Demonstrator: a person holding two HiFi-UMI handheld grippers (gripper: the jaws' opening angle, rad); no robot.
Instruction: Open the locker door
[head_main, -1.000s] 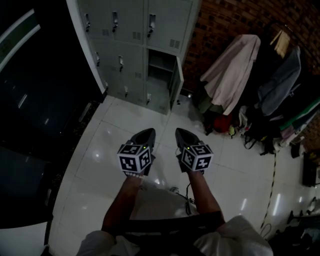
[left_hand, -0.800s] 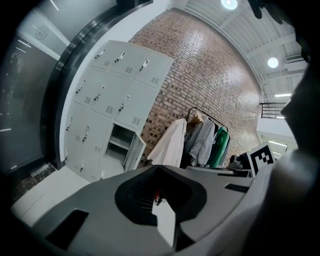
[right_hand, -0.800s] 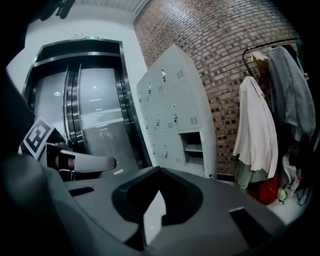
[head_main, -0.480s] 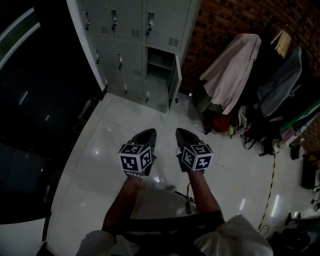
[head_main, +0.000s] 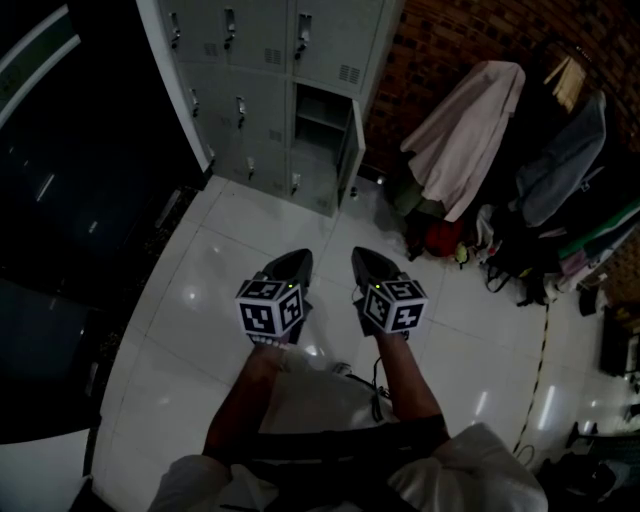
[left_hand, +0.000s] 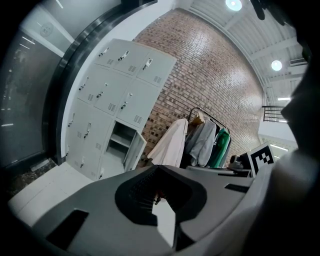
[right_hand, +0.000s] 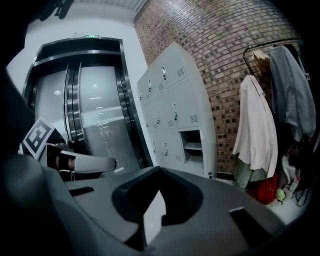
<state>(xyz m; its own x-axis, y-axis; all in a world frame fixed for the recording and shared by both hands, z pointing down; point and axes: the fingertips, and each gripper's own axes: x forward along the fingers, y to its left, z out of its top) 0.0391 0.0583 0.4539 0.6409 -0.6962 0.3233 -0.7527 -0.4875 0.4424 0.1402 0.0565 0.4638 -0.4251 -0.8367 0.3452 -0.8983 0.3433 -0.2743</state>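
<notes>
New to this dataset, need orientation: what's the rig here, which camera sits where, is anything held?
No robot: a person carries the left hand-held gripper and the right hand-held gripper, one per hand; the marker cubes are part of them. One picture comes from a head camera looking down; the other two cameras ride on the grippers and look along their jaws. Both pairs of jaws are shut and hold nothing. On the white tiled floor ahead stands a grey locker bank; one compartment has its door swung open. Coats hang by the brick wall.
</notes>
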